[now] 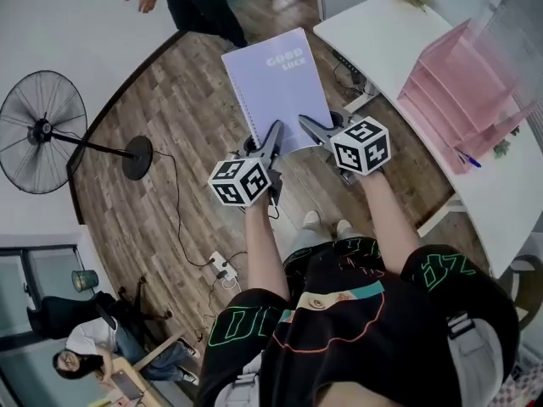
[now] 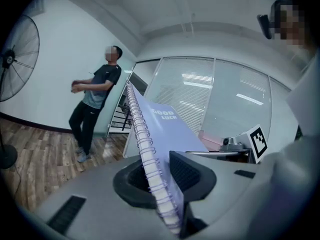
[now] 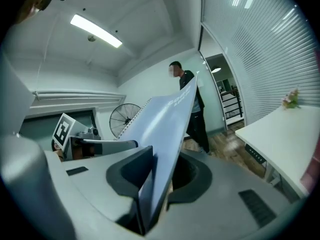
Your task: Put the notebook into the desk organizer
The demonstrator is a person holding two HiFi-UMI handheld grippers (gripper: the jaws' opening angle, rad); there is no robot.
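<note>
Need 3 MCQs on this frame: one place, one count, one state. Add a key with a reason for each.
1. Where does the pink desk organizer stand?
A. on the white desk
B. on the floor
C. between the grippers

2. How many grippers clamp the notebook?
A. none
B. one
C. two

3. What state is the notebook in?
A. closed, held up in the air
B. lying open on the desk
C. already in the organizer

Key:
1 A: the head view shows it on the desk at the right.
2 C: the left gripper pinches the spiral edge and the right gripper pinches the opposite edge; each gripper view shows jaws on it.
3 A: the cover is shut and it hangs over the floor, apart from the organizer.
</note>
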